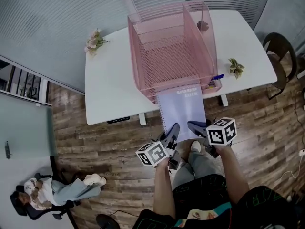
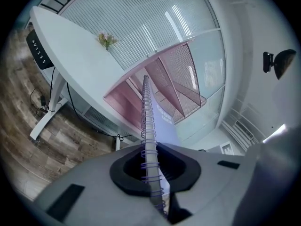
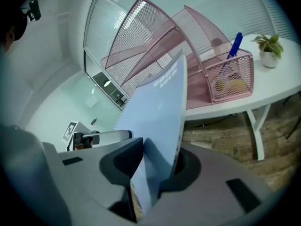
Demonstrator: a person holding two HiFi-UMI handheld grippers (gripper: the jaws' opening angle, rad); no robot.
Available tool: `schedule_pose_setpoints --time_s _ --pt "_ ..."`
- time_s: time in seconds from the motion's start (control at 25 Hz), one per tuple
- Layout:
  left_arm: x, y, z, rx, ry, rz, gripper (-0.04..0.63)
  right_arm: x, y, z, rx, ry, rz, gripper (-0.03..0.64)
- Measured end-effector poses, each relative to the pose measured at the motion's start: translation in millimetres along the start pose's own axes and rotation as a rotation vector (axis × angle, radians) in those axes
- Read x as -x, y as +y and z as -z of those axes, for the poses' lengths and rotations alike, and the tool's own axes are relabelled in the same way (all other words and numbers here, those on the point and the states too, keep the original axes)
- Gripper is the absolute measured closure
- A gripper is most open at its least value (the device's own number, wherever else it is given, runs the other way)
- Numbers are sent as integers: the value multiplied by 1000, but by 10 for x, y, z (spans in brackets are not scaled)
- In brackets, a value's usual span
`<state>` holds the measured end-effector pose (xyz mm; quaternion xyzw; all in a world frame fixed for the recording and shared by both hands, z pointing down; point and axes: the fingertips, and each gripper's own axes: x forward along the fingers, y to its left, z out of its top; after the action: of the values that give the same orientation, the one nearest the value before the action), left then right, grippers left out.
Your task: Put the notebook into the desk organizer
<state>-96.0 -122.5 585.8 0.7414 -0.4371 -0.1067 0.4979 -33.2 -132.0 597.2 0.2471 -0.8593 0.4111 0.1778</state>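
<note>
A lavender spiral notebook (image 1: pixel 181 106) hangs flat in the air between both grippers, its far end at the front of the pink mesh desk organizer (image 1: pixel 138 46) on the white table (image 1: pixel 109 80). My left gripper (image 1: pixel 172 131) is shut on the near left corner. In the left gripper view its jaws (image 2: pixel 153 166) clamp the wire spiral of the notebook (image 2: pixel 148 117), which points at the organizer (image 2: pixel 174 74). My right gripper (image 1: pixel 194 126) grips the near right corner. In the right gripper view the notebook (image 3: pixel 157 107) stands pinched between the pads of that gripper (image 3: pixel 155 166).
A blue pen (image 1: pixel 217 77) stands in the organizer's small side basket (image 3: pixel 230 74). A little plant (image 1: pixel 236 67) and a flower bunch (image 1: pixel 95 41) sit on the table. A chair (image 1: pixel 281 46) stands at the right. A person sits in a chair at the lower left (image 1: pixel 52 192).
</note>
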Motion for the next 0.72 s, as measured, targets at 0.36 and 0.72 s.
schedule_pose_setpoints --time_s 0.36,0.72 --pt "-168 -17 -200 -24 -9 -22 557 -51 -97 -259 1 -8 -10 519" --pt "-321 -93 -411 11 -50 12 540 22 -272 -614 26 -63 36 415"
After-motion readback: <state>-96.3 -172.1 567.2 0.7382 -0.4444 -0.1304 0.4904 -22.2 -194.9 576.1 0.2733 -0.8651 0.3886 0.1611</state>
